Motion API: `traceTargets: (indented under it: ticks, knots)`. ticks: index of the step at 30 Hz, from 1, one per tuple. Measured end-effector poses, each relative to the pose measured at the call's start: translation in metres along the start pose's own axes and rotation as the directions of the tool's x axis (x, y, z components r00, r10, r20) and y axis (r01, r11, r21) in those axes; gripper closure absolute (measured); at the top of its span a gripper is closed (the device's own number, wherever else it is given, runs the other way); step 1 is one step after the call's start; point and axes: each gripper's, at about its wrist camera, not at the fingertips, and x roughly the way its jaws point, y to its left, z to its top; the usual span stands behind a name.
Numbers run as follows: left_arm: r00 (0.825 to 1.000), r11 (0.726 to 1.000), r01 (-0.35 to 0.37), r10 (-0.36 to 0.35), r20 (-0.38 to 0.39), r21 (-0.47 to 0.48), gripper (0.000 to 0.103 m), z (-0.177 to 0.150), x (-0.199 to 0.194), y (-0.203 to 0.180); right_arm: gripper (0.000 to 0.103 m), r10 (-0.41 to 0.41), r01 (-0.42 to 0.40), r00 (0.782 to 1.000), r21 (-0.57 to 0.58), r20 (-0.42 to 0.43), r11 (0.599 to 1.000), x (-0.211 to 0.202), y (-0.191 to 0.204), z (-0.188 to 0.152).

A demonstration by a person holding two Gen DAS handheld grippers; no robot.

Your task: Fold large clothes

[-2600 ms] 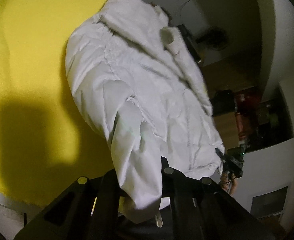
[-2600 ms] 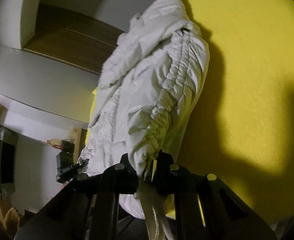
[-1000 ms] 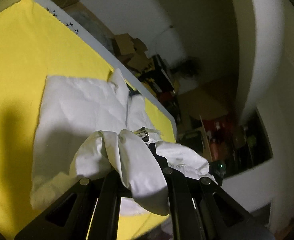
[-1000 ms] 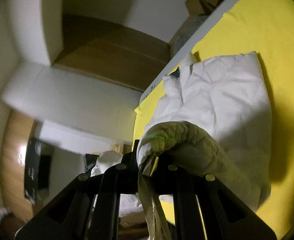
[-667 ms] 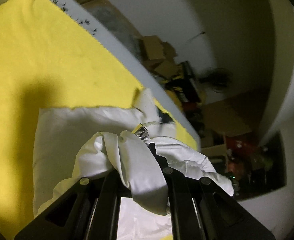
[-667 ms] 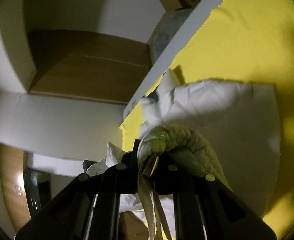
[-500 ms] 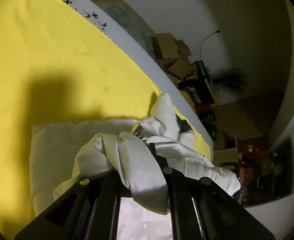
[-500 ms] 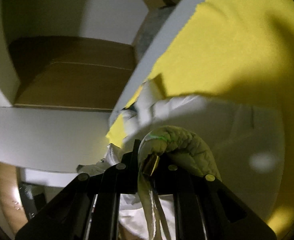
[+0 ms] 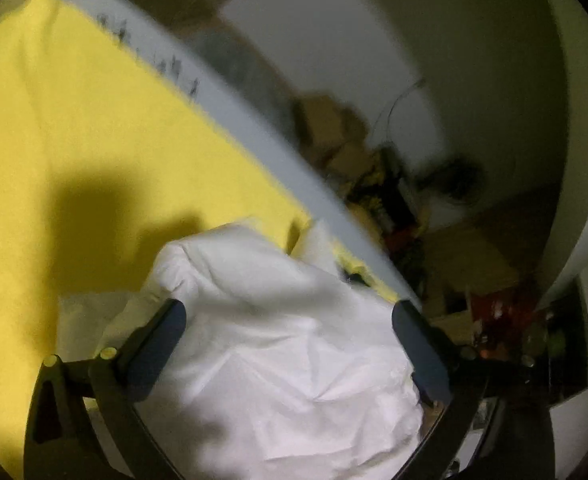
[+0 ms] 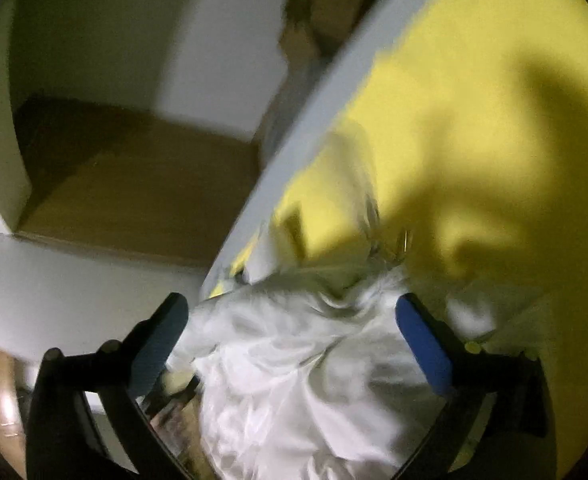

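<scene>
A white padded jacket (image 9: 278,340) lies bunched on the yellow cloth (image 9: 74,140), folded over itself. My left gripper (image 9: 288,314) is open, its fingers spread wide on either side of the jacket's fold. In the right wrist view the same jacket (image 10: 294,380) fills the space below my right gripper (image 10: 288,312), which is open too, blue pads apart. Both views are blurred by motion.
The yellow cloth covers a white table whose far edge (image 9: 254,132) runs diagonally. Beyond it stand cardboard boxes and clutter (image 9: 374,172). In the right wrist view a brown wooden panel (image 10: 142,184) and white wall lie past the table edge (image 10: 314,104).
Both grippers were shut on the jacket's sleeves and carried them forward over the body. Now both have opened and let the fabric drop onto the folded jacket.
</scene>
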Motion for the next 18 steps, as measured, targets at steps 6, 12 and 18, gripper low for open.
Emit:
traceTargets:
  ticks: [6, 12, 18]
  knots:
    - [0.934, 0.949, -0.253, 0.188, 0.305, 0.188, 0.000, -0.033, -0.062, -0.061, 0.000, -0.032, 0.064, 0.972, -0.132, 0.232, 0.989, -0.076, 0.059, -0.038]
    - [0.794, 0.760, -0.550, 0.349, 0.497, 0.345, 0.000, -0.154, -0.029, -0.128, 0.000, -0.194, 0.396, 0.897, -0.527, 0.396, 0.752, -0.045, 0.170, -0.161]
    - [0.733, 0.692, -0.654, 0.478, 0.484, 0.307, 0.000, -0.184, 0.049, -0.109, 0.083, -0.302, 0.482, 0.876, -0.646, 0.376, 0.593, 0.050, 0.200, -0.222]
